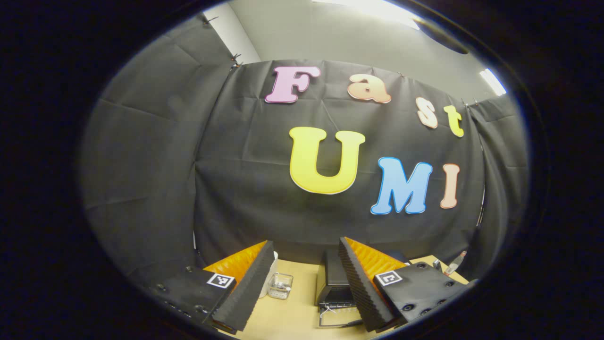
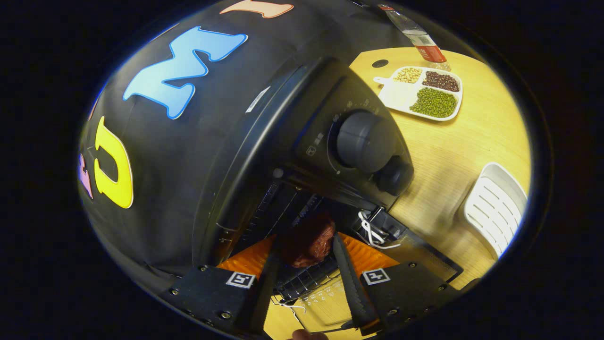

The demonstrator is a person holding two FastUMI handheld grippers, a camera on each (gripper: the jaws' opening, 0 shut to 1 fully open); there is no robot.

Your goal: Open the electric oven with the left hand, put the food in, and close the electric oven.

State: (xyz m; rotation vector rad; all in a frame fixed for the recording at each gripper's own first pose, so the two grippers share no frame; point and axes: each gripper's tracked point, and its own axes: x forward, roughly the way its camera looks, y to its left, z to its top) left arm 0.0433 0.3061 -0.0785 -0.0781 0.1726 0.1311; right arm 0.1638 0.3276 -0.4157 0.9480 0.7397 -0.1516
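Electric oven [image 2: 302, 156] open on the table [image 2: 472, 137], food going in.

Oven door [image 2: 330, 302] hangs down flat toward the camera, so the rack [image 2: 302, 278] and dark cavity are exposed for loading. In the right gripper view, the right gripper [image 2: 306, 250] reaches over the door with both fingers pressed on a dark red piece of food [image 2: 309, 243], carried at the mouth just above the rack, not yet set down. In the left gripper view, the left gripper [image 1: 302, 278] hangs back, spread wide and holding nothing, likely keeping clear until the door needs closing. Smaller things stand apart: a 3-part dish of beans [image 2: 421, 92], a bottle [image 2: 417, 38].
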